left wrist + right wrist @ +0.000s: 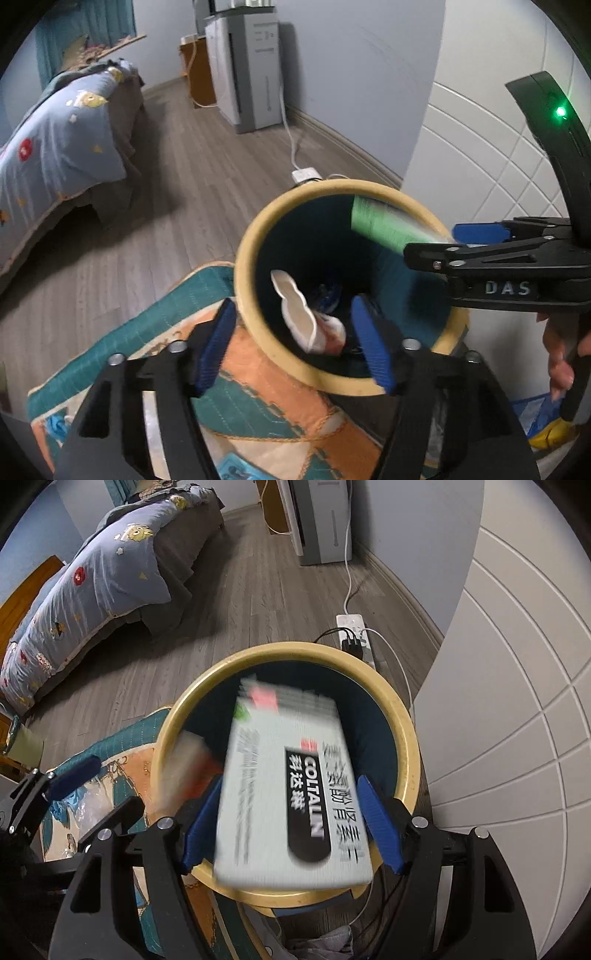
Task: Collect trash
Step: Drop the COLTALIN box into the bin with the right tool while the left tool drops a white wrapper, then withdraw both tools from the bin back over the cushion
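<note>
A round bin with a yellow rim (258, 236) and dark blue inside stands on the floor; it also shows in the right wrist view (408, 738). A white crumpled wrapper (299, 314) lies inside it. My left gripper (295, 343) is open and empty, straddling the bin's near rim. My right gripper (291, 827) hangs over the bin with its jaws apart; a white and green COLTALIN box (291, 797) sits blurred between them, tilted into the bin. In the left wrist view the right gripper (469, 240) enters from the right with the box (384, 225).
A patterned teal and orange mat (236, 398) lies beside the bin. A bed with a blue quilt (55, 140) stands at left. A power strip (352, 635) with cables lies behind the bin. A white panelled wall (517, 701) is at right. A grey appliance (247, 70) stands at the far wall.
</note>
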The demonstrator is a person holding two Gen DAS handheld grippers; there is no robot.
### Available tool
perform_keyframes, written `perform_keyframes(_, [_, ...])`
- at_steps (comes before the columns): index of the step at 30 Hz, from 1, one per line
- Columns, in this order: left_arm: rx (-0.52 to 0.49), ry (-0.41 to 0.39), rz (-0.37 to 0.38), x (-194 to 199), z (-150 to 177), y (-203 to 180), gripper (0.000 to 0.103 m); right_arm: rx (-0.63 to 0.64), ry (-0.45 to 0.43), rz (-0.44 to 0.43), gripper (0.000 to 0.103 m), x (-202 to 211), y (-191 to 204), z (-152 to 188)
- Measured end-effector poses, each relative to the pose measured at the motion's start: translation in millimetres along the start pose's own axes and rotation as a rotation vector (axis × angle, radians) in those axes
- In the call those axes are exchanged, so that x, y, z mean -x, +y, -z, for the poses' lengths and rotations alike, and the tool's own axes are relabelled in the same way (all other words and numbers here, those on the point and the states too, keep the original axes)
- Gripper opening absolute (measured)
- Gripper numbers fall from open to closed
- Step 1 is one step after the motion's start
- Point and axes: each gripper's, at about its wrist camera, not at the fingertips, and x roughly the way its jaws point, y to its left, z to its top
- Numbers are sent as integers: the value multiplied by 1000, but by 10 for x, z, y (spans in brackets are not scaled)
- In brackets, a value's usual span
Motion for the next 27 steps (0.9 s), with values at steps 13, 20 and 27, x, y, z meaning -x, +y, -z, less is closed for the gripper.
perform_keyframes(13, [136,-13,-116,632,363,669,94,70,-21,-5,97,128,293,26])
perform_keyframes(20, [196,-15,-204,1226,715,1125,96,141,-31,0,97,262,634,51])
perform_keyframes(27, [265,-16,-270,1722,1112,1431,96,270,-59,25,97,454,1113,132])
